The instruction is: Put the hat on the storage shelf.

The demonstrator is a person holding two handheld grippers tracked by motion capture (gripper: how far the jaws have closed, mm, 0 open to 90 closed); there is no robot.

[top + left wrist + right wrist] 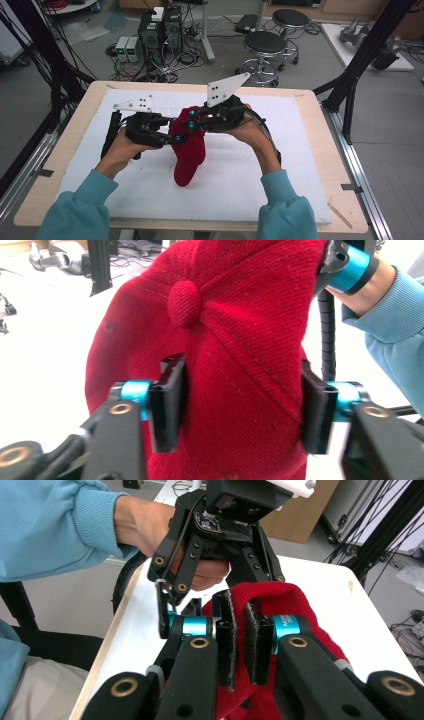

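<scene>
A red cap (pixel 189 150) hangs above the white foam sheet (pixel 300 165), held up between both grippers. My left gripper (pixel 172 137) comes in from the left. In the left gripper view its pads (pixel 170 400) press on both sides of the cap's crown (pixel 240 315), just below the top button (pixel 184 301). My right gripper (pixel 192 122) reaches in from the right at the cap's upper part. Its own view has the right gripper (pixel 239 640) shut on a fold of the red cap (pixel 295 605), with the left gripper's body (pixel 225 535) just behind.
The foam sheet covers most of a wooden table (pixel 320 105). Past the far edge, two stools (pixel 265 45) and computer boxes with cables (pixel 160 30) stand on the floor. Black frame posts (pixel 360 65) rise at the right and left of the table.
</scene>
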